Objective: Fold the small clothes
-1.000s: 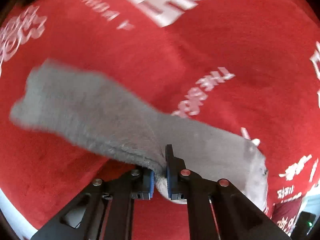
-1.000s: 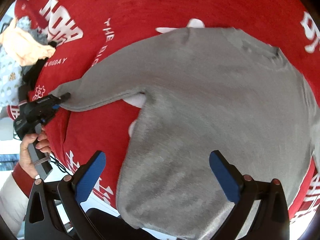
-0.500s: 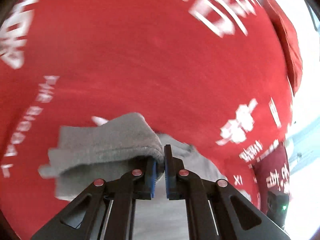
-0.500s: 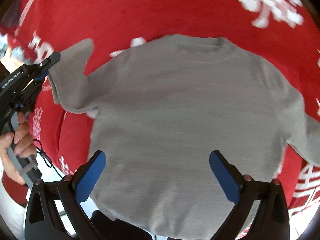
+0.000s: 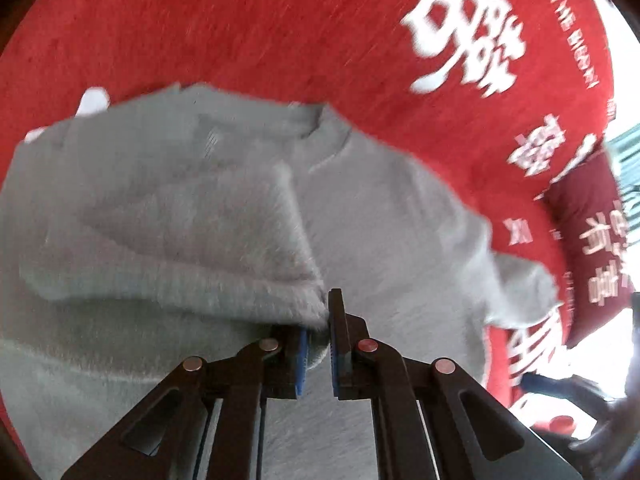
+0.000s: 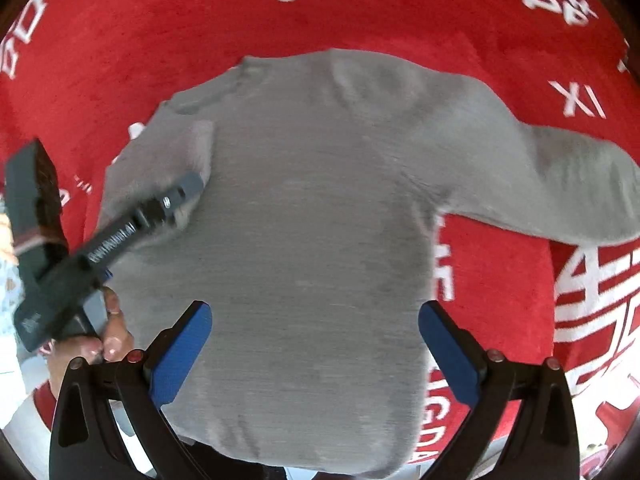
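Gray sweater [image 6: 312, 208] amid open red cloth [image 6: 120, 40]

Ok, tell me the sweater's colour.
Plain grey sweater; clearest in the right wrist view.

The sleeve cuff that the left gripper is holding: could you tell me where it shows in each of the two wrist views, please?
Left wrist view: the sleeve cuff sits low at centre, pinched in the shut left gripper, over the sweater body.
Right wrist view: the cuff is at left of centre, at the tip of the left gripper, on the sweater's chest.
Shared landmark: the sweater's neckline, toward the top in both.
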`<state>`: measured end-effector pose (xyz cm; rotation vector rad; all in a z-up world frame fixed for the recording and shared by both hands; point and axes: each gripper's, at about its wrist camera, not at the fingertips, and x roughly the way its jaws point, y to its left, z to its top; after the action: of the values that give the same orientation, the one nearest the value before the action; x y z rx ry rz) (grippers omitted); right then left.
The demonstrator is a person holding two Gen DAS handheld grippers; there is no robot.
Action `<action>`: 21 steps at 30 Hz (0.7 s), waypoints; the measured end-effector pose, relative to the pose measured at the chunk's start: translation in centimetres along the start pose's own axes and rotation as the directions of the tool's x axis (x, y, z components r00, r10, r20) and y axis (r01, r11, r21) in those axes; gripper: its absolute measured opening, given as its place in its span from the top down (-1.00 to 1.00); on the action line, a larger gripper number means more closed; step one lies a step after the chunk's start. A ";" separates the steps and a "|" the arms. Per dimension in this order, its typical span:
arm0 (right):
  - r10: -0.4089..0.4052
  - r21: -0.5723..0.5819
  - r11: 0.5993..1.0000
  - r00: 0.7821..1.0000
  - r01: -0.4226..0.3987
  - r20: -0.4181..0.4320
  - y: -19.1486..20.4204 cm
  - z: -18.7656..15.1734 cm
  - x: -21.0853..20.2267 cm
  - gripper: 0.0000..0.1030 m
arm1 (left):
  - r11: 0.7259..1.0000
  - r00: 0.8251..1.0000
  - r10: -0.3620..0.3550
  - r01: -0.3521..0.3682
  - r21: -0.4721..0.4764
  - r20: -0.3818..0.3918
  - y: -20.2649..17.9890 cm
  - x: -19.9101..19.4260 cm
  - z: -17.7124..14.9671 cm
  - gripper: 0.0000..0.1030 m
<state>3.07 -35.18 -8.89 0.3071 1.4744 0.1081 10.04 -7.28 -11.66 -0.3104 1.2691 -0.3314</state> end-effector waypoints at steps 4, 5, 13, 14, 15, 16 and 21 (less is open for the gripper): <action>-0.020 -0.010 1.000 1.000 0.020 0.014 0.0 0.6 -0.4 -1.00 | 0.998 0.998 0.056 -0.056 0.002 0.003 0.4 -2.1 -0.4 -0.11; -0.027 -0.024 0.999 0.999 0.027 0.022 0.3 1.0 -0.6 -1.00 | 0.998 0.998 0.068 -0.068 0.005 0.019 0.5 -3.2 -0.4 -0.27; -0.057 -0.295 0.952 0.993 0.086 0.105 8.3 3.9 -0.2 -1.00 | 0.984 0.983 0.171 -0.168 -0.060 0.060 7.5 -10.1 -0.7 -0.29; -0.076 -0.359 0.926 0.990 0.114 0.117 10.2 4.0 0.4 -1.00 | 0.979 0.979 0.193 -0.188 -0.080 0.058 8.7 -10.6 -0.9 -0.29; -0.094 -0.430 0.892 0.987 0.142 0.129 12.1 4.1 1.2 -1.00 | 0.972 0.974 0.220 -0.214 -0.095 0.057 9.8 -11.0 -1.1 -0.29; -0.111 -0.479 0.862 0.984 0.164 0.139 13.6 4.1 2.0 -1.00 | 0.960 0.963 0.265 -0.259 -0.104 0.053 10.8 -11.3 -1.3 -0.29; -0.230 -0.684 0.656 0.948 0.318 0.220 20.2 3.7 7.5 -0.89 | 0.932 0.934 0.354 -0.350 -0.095 0.036 12.5 -11.8 -2.4 -0.29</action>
<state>9.78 -14.45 -10.45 -0.5507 1.2365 0.4031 5.52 8.85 -7.05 -0.1583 1.2614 0.0399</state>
